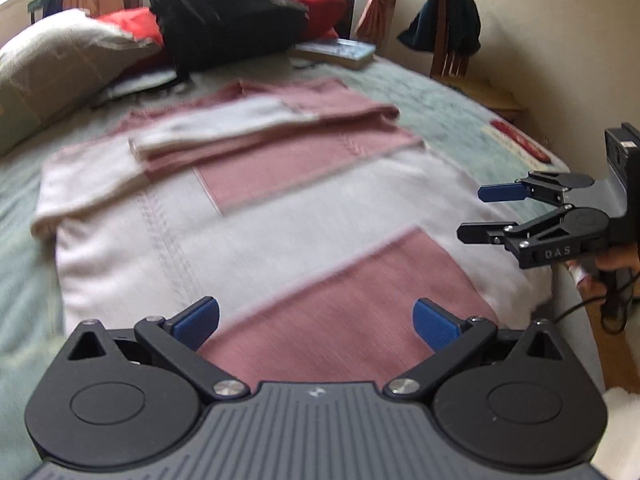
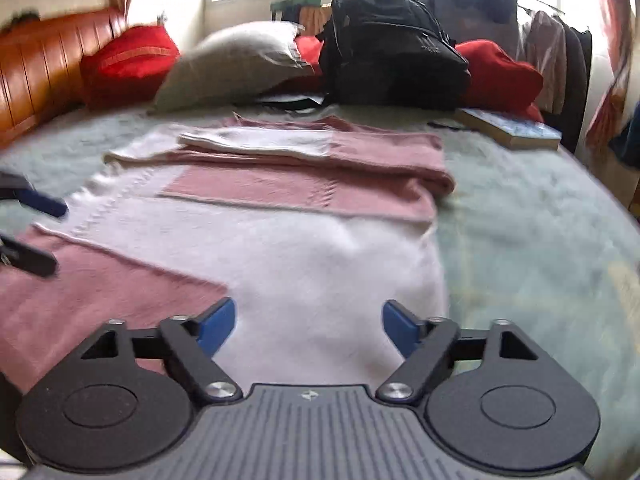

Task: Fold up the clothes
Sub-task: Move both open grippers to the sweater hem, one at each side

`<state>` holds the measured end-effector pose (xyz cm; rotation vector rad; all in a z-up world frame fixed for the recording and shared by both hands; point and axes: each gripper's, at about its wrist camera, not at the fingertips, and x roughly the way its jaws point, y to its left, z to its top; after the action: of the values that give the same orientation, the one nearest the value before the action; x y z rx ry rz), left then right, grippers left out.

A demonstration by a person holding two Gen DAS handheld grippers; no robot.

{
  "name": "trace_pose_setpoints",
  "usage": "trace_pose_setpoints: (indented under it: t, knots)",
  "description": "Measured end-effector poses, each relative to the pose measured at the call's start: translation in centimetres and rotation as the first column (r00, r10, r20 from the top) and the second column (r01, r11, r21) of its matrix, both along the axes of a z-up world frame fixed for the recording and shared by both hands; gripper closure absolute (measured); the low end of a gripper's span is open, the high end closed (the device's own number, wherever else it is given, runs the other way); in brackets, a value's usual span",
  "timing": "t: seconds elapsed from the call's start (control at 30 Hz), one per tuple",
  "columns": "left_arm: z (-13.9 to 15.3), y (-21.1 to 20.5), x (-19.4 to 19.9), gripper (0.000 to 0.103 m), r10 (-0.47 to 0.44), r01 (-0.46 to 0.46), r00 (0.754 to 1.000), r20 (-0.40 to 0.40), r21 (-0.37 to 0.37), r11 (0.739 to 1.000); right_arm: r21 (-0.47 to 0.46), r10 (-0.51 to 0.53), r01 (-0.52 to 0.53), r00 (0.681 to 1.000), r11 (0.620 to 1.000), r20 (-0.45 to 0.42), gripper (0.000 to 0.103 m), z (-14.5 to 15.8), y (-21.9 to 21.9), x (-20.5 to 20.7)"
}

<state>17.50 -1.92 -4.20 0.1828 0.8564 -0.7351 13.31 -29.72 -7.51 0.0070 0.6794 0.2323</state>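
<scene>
My left tongs point(image 1: 316, 322) hang wide open over the near pink patch of the sweater point(image 1: 280, 216), gripping nothing. My right tongs point(image 2: 308, 326) are spread just as wide above its white hem, also empty (seen side-on from the left camera, both fingers stand clearly apart). The sweater lies flat on the bed point(image 2: 540, 220), sleeves folded across its upper half, with a black backpack point(image 2: 392, 40) and pillow point(image 2: 236, 64) beyond.

A home bedroom: a bed point(image 2: 520, 240) with pillows point(image 2: 232, 64), a wooden headboard point(image 2: 40, 68) and hanging clothes point(image 2: 548, 60).
</scene>
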Motion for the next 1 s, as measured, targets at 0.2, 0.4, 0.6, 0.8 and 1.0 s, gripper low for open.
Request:
trace_pose_setpoints:
  t: [0.2, 0.4, 0.6, 0.8, 1.0]
  knots:
    - [-2.7, 0.7, -1.9, 0.001, 0.071, -0.071, 0.997, 0.003, -0.042, 0.997, 0.133, 0.02, -0.016, 0.999, 0.991, -0.025, 0.0, -1.9, -1.1, -1.9]
    - [-3.0, 0.6, -4.0, 0.001, 0.1, -0.103, 0.992, 0.076, 0.027, 0.994, 0.064, 0.039, -0.041, 0.999, 0.997, 0.031, 0.0, -2.9, -0.2, -3.3]
    - [-2.2, 0.0, -6.0, 0.001, 0.104, -0.111, 0.987, 0.125, 0.05, 0.993, 0.03, 0.053, -0.055, 0.997, 0.998, 0.061, 0.0, -3.2, 0.0, -3.9]
    - [-3.2, 0.1, -5.7, 0.001, 0.138, -0.138, 0.986, 0.089, -0.009, 0.99, 0.013, 0.047, -0.048, 0.996, 0.999, 0.071, 0.0, -3.3, 0.3, -4.0]
    - [-2.0, 1.8, -5.6, 0.001, 0.171, -0.164, 0.983, 0.072, -0.088, 0.982, 0.029, 0.024, -0.026, 0.997, 0.999, 0.067, 0.0, -2.6, 0.4, -4.3]
